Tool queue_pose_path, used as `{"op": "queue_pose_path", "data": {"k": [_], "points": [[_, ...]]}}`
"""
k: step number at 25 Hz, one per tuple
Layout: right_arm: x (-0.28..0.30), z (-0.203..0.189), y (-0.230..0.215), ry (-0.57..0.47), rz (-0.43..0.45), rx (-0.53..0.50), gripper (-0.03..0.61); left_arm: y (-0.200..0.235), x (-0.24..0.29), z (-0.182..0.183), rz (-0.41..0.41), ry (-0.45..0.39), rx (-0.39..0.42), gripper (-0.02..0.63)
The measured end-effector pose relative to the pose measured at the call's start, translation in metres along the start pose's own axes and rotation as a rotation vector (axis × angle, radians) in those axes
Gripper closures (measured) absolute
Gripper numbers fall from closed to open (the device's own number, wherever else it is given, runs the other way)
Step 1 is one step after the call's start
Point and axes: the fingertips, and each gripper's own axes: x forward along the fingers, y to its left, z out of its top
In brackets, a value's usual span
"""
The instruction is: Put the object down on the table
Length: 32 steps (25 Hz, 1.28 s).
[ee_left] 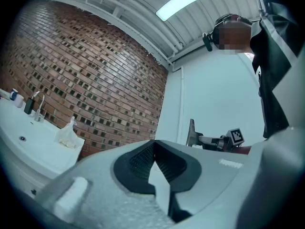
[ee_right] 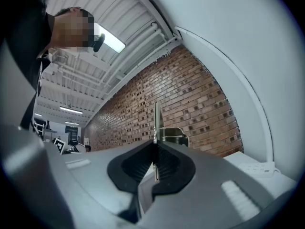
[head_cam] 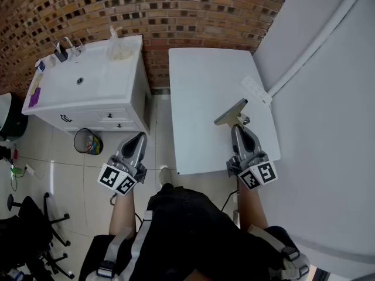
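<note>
The right claw [head_cam: 237,125] pinches a flat metal tool [head_cam: 231,111] over the white worktop [head_cam: 199,92], near its 4 o'clock edge. The left claw [head_cam: 140,137], pressed together and empty, hangs off the 8 o'clock corner. Best lowered flat before release.

Dull metal tool [head_cam: 231,111], smooth table [head_cam: 199,104]

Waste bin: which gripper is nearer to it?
Left. The left gripper is beside the waste bin; the right gripper is over the table, holding a metal tool.
</note>
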Motion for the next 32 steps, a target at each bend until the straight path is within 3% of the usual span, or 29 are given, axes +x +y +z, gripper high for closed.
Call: {"op": "queue_pose_path", "data": {"k": [10, 18, 25, 32], "points": [[0.059, 0.004, -0.012, -0.018, -0.050, -0.025, 0.577, 0.043, 0.060, 0.011, -0.127, 0.008, -0.013, 0.615], [0.068, 0.005, -0.029, -0.006, -0.174, -0.038, 0.577, 0.054, 0.090, 0.024, -0.269, -0.006, -0.011, 0.615], [0.052, 0.004, -0.037, -0.007, -0.275, -0.062, 0.577, 0.073, 0.100, 0.020, -0.283, 0.016, -0.038, 0.615], [0.012, 0.019, -0.072, -0.046, -0.363, -0.048, 0.577, 0.044, 0.134, 0.018, -0.351, 0.022, -0.017, 0.615]]}}
